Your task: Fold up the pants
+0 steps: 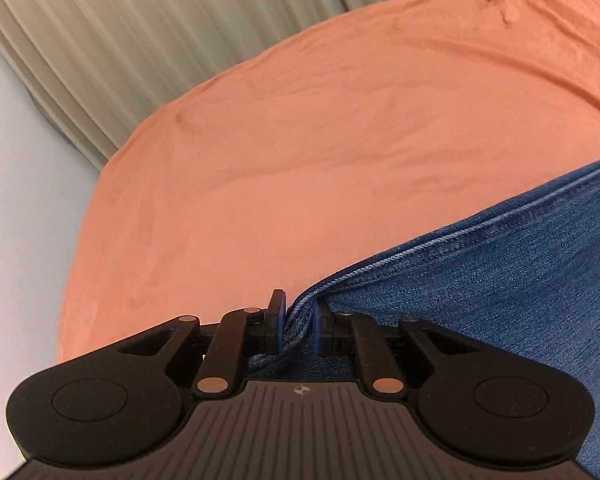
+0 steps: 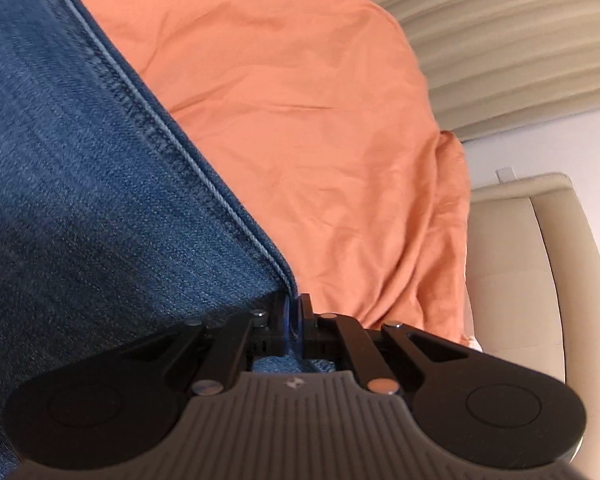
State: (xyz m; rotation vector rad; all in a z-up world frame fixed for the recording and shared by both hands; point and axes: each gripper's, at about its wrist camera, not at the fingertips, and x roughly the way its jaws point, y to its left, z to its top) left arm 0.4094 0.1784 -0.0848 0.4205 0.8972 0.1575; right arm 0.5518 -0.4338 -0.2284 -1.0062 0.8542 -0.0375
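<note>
Beyond the jeans' hem [image 1: 440,248], the orange sheet [image 1: 300,140] lay bare and passable. Past the orange sheet, pleated curtains [image 1: 120,40] and a cream headboard [image 2: 540,260] closed off passage.

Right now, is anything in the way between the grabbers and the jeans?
No. Both already pinch the jeans at their seamed edge: the left gripper and the right gripper. Beyond, only the orange sheet shows, with nothing lying on its visible part.
</note>
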